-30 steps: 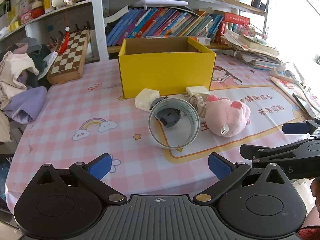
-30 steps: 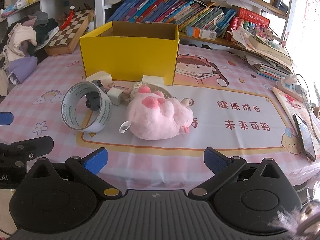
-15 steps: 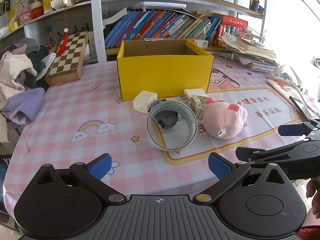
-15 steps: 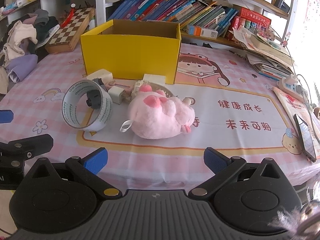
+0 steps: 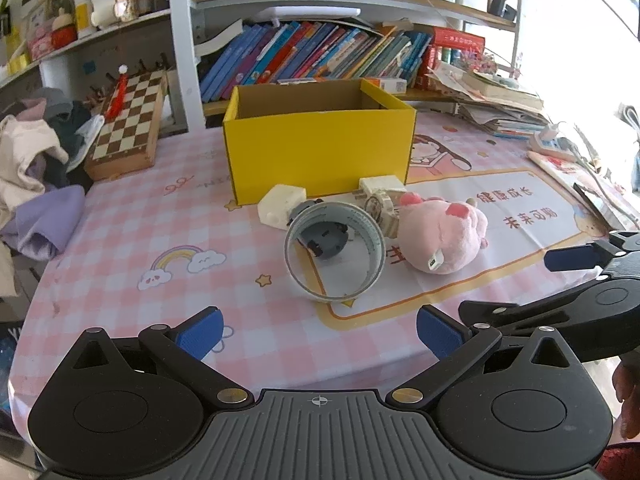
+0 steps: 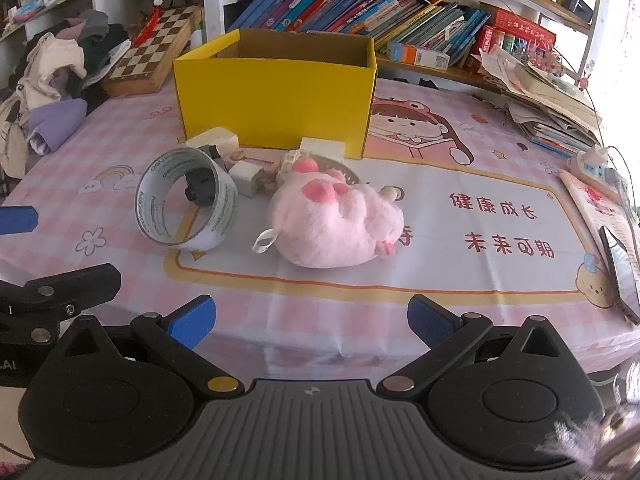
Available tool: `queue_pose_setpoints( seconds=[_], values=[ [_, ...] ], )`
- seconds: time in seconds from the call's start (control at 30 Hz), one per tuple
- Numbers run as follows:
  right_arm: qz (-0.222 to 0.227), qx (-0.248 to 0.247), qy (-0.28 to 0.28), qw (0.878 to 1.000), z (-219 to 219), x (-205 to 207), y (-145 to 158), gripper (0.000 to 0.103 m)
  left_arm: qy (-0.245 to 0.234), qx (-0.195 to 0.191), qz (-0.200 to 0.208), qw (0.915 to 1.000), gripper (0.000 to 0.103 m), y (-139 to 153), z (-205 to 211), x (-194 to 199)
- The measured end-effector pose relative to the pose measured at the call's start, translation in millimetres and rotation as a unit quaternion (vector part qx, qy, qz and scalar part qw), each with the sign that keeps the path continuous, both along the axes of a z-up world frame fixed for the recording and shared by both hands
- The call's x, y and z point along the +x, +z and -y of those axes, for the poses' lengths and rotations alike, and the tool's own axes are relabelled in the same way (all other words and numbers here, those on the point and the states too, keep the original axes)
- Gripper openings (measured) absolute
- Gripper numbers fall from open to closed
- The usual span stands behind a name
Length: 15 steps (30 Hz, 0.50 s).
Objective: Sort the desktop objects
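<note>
A yellow cardboard box [image 5: 320, 152] [image 6: 276, 104] stands open-topped on the pink table. In front of it lie a pink plush pig [image 5: 438, 236] [image 6: 336, 224], a big tape roll on its edge [image 5: 334, 254] [image 6: 186, 210] with a dark grey object [image 5: 324, 240] behind it, white cubes [image 5: 280, 208] [image 6: 214, 140] and a small patterned tape roll [image 5: 380, 208]. My left gripper [image 5: 318, 330] is open and empty, near the front edge facing the tape roll. My right gripper [image 6: 308, 318] is open and empty, short of the pig.
A chessboard box [image 5: 128, 128] and a clothes pile [image 5: 32, 168] are at the left. Bookshelves [image 5: 320, 56] run behind the box. Stacked papers [image 6: 548, 104], a power strip [image 6: 600, 168] and a phone [image 6: 620, 264] lie at the right.
Both grippers have drawn back slightly from the objects, which look a little smaller and farther. Nothing on the table has moved; both stay open.
</note>
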State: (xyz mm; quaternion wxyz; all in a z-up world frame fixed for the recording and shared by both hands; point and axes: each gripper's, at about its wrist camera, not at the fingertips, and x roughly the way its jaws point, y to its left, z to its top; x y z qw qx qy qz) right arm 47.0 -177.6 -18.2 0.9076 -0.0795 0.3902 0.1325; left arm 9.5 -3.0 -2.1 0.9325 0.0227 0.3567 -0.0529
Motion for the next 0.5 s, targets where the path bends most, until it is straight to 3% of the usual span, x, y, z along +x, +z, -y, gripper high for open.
queue_pose_setpoints(
  seconds=[0.5],
  values=[
    [0.003,0.000,-0.004,1.000,2.6,-0.1,1.7,0.103,-0.017,-0.013,0.016,0.9996,0.103,3.5,2.1,-3.4]
  ],
)
